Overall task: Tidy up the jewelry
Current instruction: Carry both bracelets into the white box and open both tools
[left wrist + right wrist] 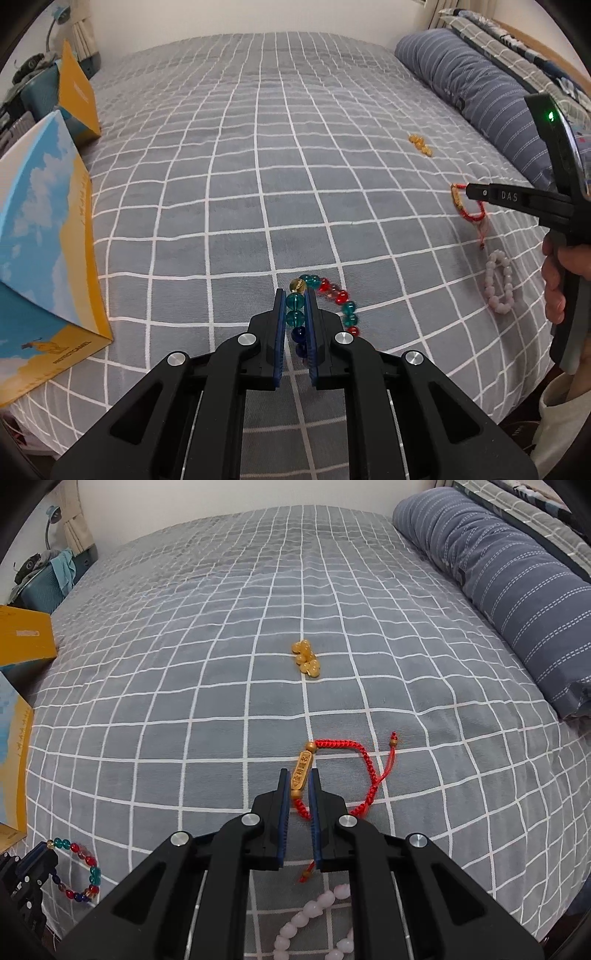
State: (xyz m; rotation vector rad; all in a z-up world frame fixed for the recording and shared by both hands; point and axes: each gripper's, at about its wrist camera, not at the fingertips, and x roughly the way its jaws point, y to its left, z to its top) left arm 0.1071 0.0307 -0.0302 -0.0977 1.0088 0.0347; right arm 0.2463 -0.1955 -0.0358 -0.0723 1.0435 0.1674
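Left gripper [295, 306] is closed on the multicoloured bead bracelet [334, 295]; teal and blue beads sit between its blue pads, the remainder loops to the right. Right gripper [466, 192], held by a hand [557, 280], clamps the red cord bracelet [476, 214]. A pink bead bracelet [500, 282] and amber beads [420, 143] lie on the grid-patterned bed [240, 184]. A blue-and-yellow box [40, 240] stands at left

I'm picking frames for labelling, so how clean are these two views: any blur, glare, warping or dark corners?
Left wrist view: sharp, soft even light, no glare; the fisheye bows the checked bedspread lines, corners are black, and the multicoloured bead bracelet is crisp. Right wrist view: equally sharp and warped; the red cord bracelet reads clearly, while the pink bead bracelet is partly hidden by the gripper.
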